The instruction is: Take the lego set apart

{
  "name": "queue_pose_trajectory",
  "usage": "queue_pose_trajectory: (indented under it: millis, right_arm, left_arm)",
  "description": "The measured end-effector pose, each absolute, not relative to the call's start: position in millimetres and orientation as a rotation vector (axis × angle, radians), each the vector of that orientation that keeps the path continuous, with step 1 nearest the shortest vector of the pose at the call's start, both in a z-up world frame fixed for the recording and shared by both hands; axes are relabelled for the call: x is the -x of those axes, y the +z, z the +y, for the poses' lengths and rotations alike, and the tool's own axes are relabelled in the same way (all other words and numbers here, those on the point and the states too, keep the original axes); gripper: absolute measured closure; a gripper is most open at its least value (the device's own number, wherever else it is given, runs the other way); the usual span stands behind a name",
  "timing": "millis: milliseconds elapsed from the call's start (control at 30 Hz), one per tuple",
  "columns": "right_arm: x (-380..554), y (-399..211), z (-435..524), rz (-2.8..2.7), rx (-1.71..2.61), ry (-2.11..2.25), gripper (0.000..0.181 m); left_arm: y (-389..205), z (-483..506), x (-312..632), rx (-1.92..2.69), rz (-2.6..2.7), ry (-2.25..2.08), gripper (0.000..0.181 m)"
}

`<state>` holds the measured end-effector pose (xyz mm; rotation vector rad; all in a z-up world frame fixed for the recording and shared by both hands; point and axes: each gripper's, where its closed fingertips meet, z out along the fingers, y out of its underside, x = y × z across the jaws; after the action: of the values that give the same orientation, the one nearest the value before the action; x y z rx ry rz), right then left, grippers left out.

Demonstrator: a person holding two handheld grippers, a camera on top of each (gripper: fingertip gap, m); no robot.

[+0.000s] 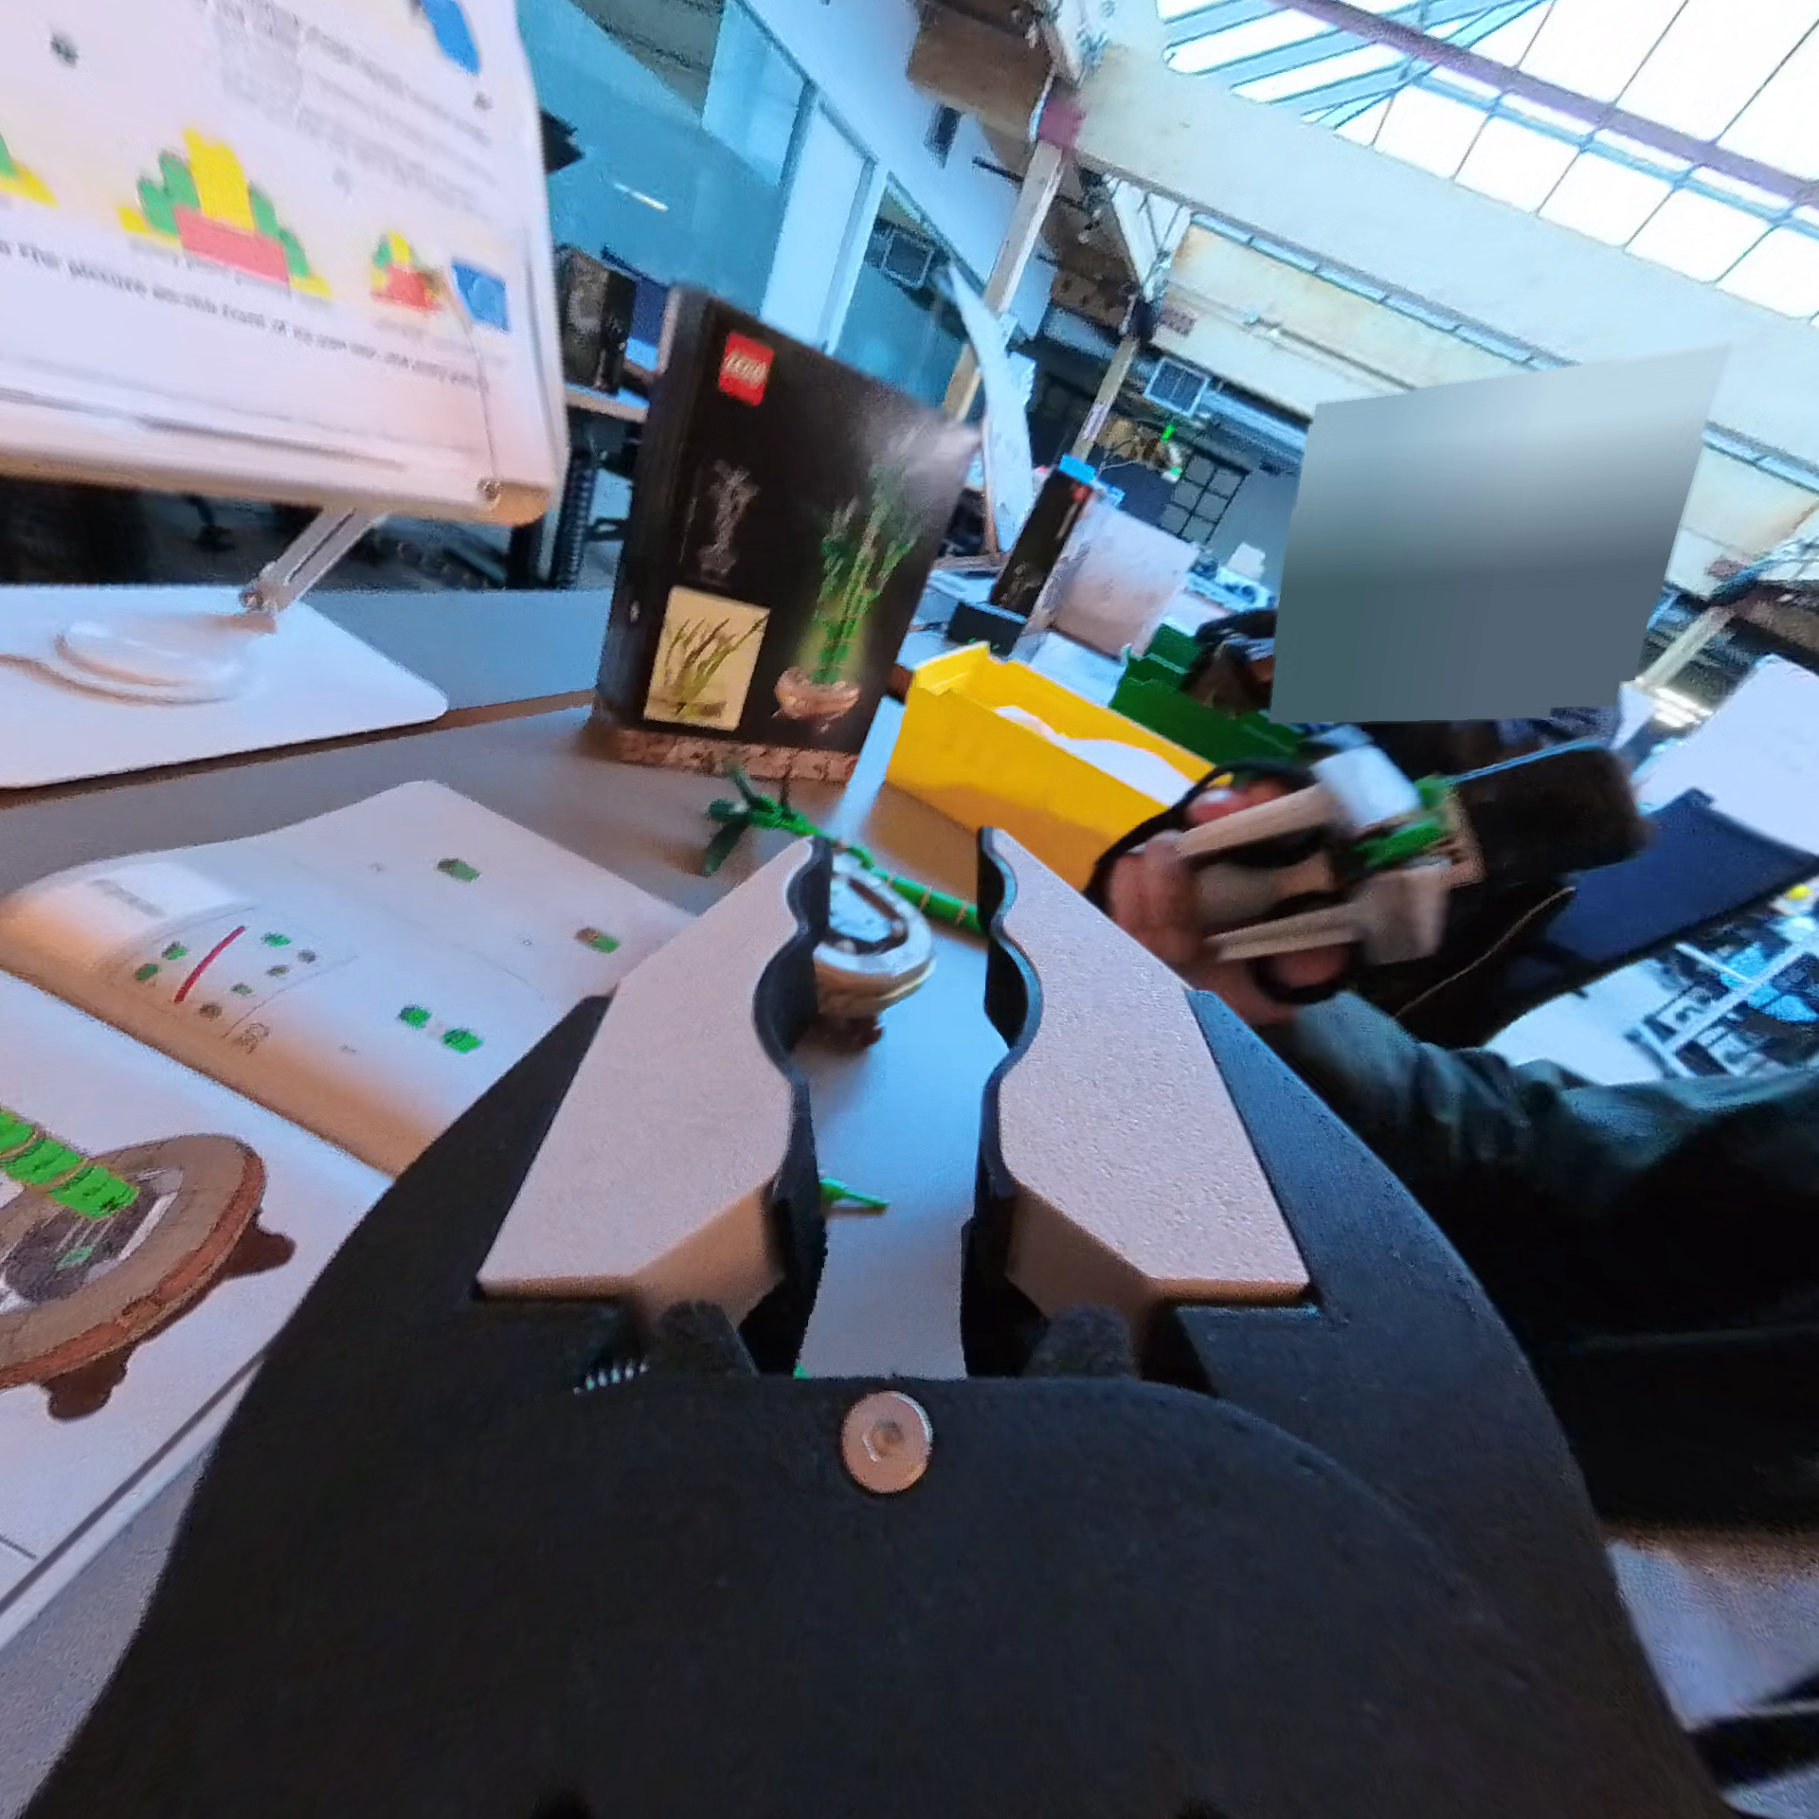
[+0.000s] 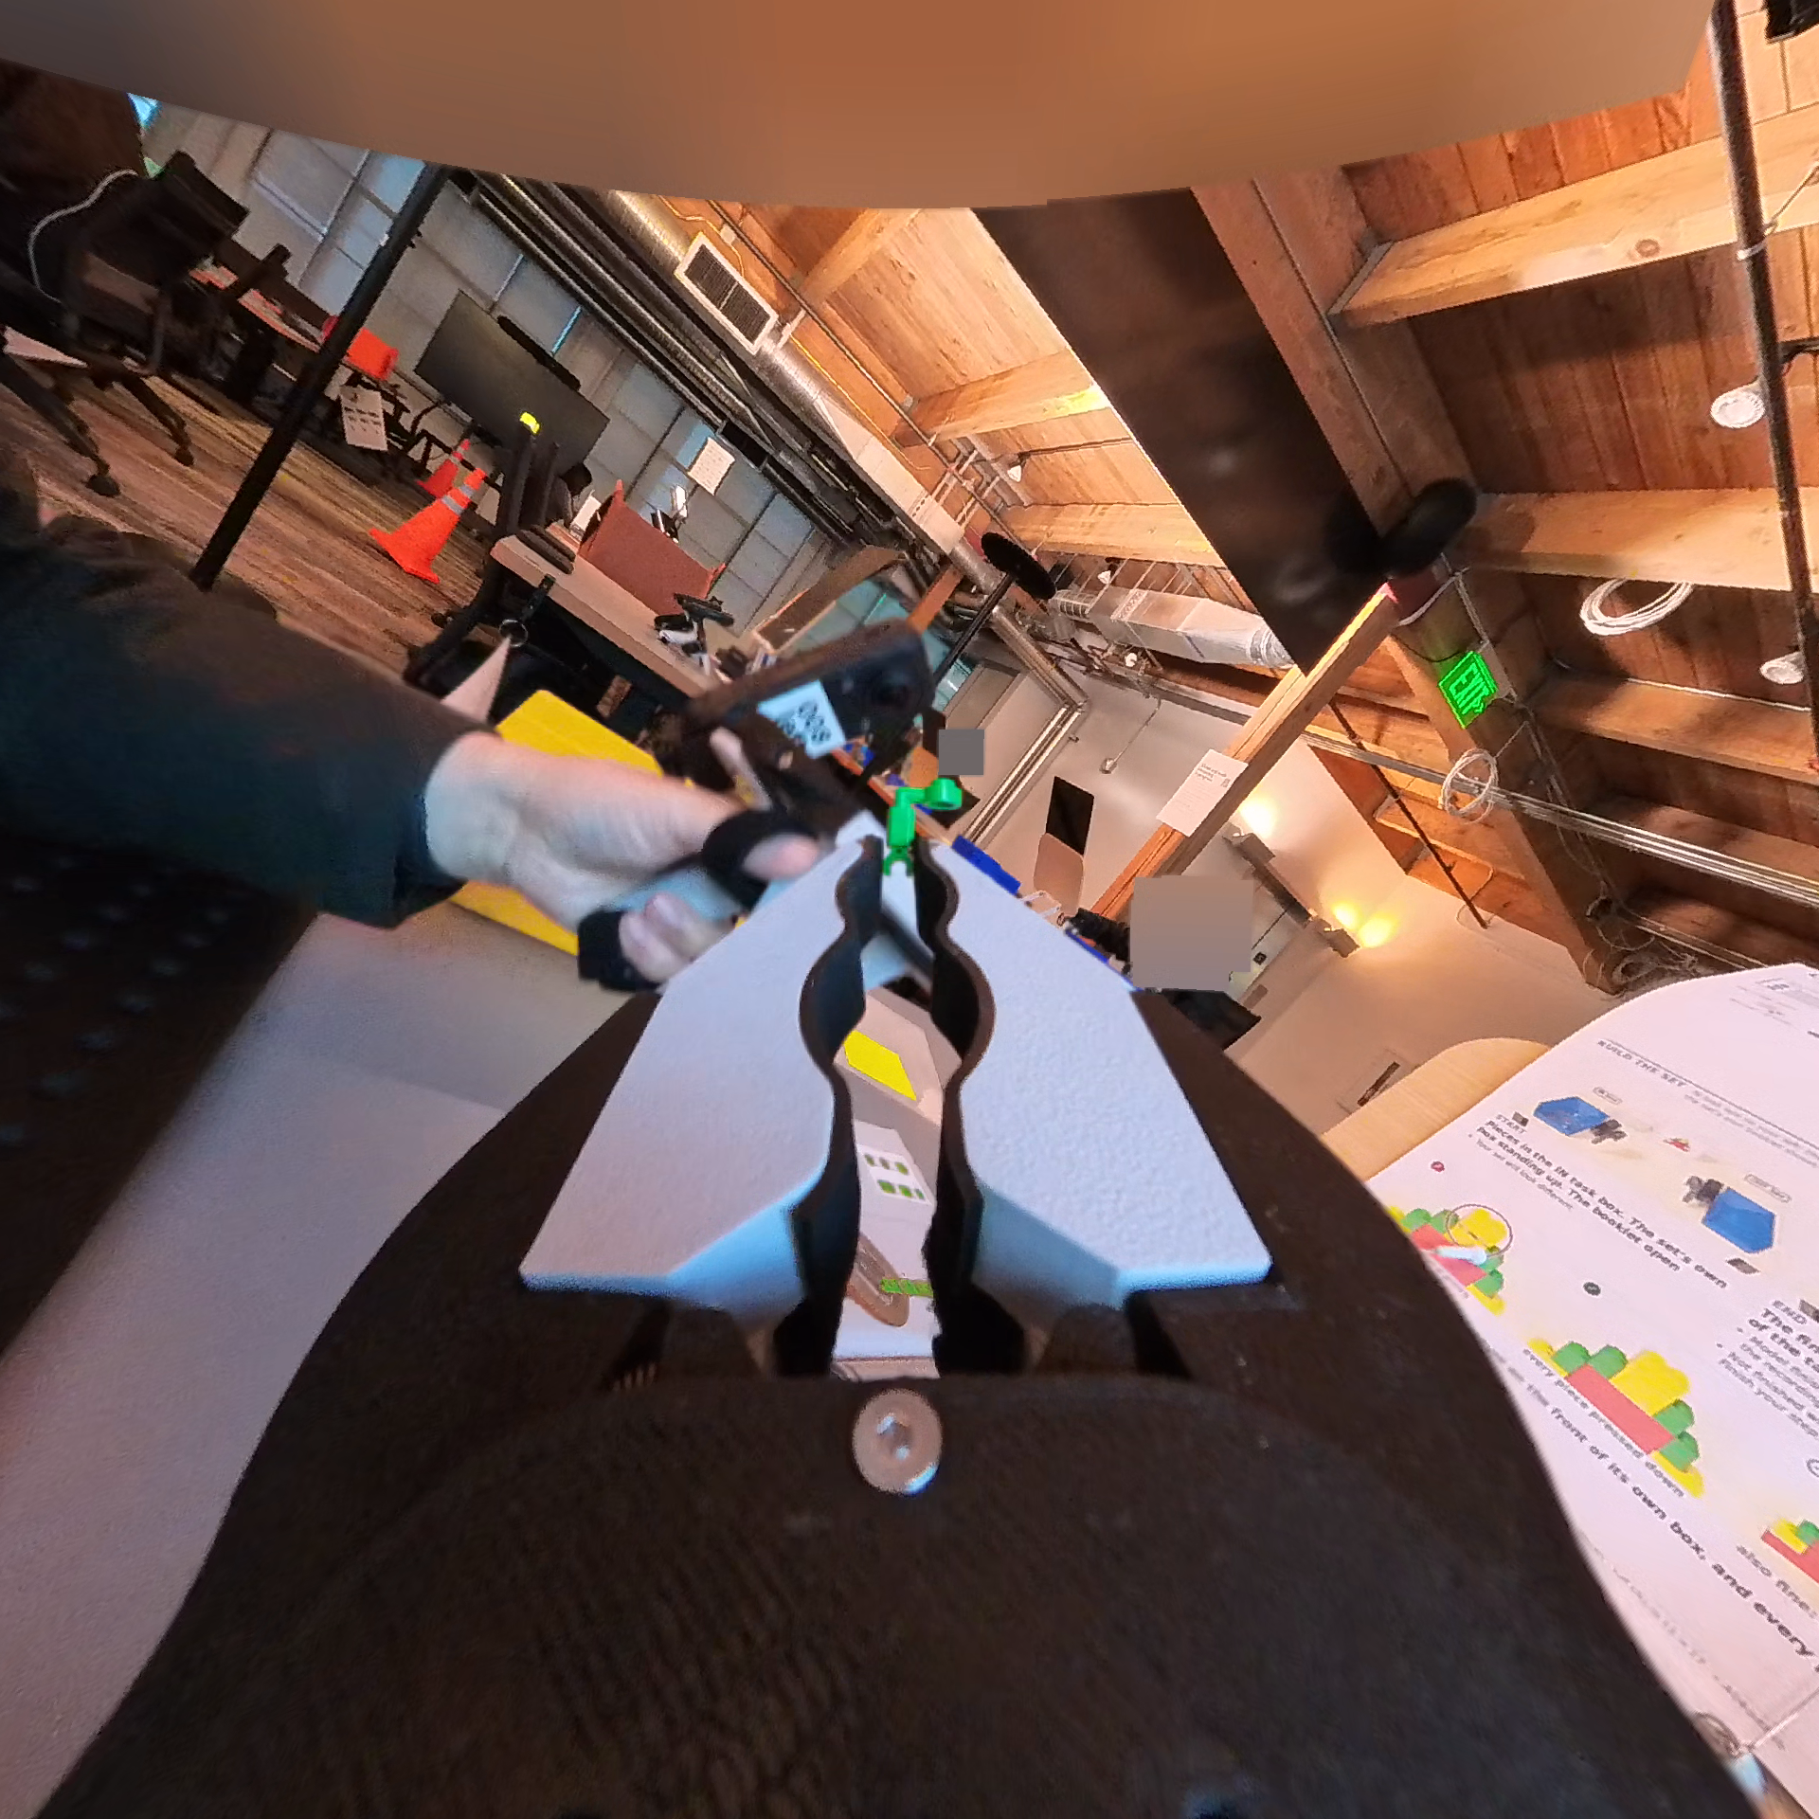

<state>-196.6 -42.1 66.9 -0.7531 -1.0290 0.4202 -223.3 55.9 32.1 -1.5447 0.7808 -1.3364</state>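
The lego bamboo model lies on its side on the grey table (image 1: 551,758). Its round tan pot (image 1: 876,950) sits just beyond and between my left gripper's (image 1: 898,858) fingertips, close to the left finger. Its green stalk (image 1: 778,817) runs back to the left. The left gripper is open and empty. A small loose green piece (image 1: 851,1197) lies on the table between its fingers. My right gripper (image 2: 898,854) is raised off the table and shut on a small green lego piece (image 2: 901,822) that sticks out past the tips. The right gripper also shows in the left wrist view (image 1: 1417,846).
A black lego box (image 1: 778,551) stands behind the model. A yellow bin (image 1: 1014,778) and a green bin (image 1: 1171,679) are to its right. An open instruction booklet (image 1: 325,965) lies at the left. A printed sheet on a stand (image 1: 266,246) is at the back left.
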Motion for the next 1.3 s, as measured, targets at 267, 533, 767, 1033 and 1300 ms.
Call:
queue_pose_trajectory:
  millis: [267,533,767,1033,1300]
  right_arm:
    - [197,60,-35,-1.042,0.792,0.426,0.178]
    - [197,53,-25,-1.055,0.841,0.431,0.177]
    - [201,38,-12,-1.088,0.943,0.425,0.177]
    - [201,3,17,-1.192,1.127,0.253,0.177]
    - [212,-40,30,-1.335,1.251,0.145,0.177]
  left_arm:
    - [-9,68,223,1.556,0.756,-1.388,0.150]
    - [-13,65,223,1.532,0.831,-1.300,0.153]
    - [-15,48,216,1.485,0.938,-1.317,0.155]
    - [-8,35,220,1.444,0.989,-1.445,0.156]
    - [-19,36,215,1.527,0.959,-1.531,0.157]
